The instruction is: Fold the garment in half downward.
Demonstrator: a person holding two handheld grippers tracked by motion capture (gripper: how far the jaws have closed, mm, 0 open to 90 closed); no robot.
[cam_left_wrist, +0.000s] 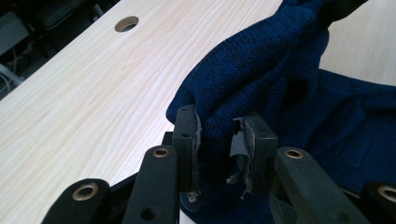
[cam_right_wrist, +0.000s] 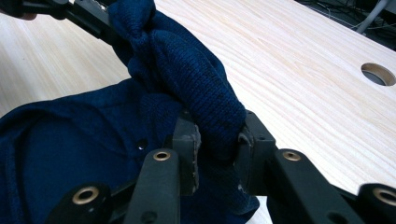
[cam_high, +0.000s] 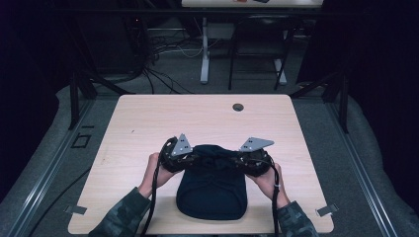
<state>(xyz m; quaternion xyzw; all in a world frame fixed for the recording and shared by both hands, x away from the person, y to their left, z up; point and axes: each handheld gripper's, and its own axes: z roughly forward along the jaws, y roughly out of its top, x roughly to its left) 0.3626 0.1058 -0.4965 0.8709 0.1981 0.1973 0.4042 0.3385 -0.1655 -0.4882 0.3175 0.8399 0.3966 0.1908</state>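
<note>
- The dark blue knitted garment [cam_high: 211,190] lies at the near middle of the table [cam_high: 148,118], its far edge lifted off the wood.
- The left gripper [cam_left_wrist: 219,135] is clamped on one corner of that raised edge; the right gripper [cam_right_wrist: 217,140] is clamped on the other, fabric bunched between each pair of jaws.
- Step judged in hand: a fold, far edge held up.
- Next move likely calls for carrying both corners together, level, toward the near hem.
</note>
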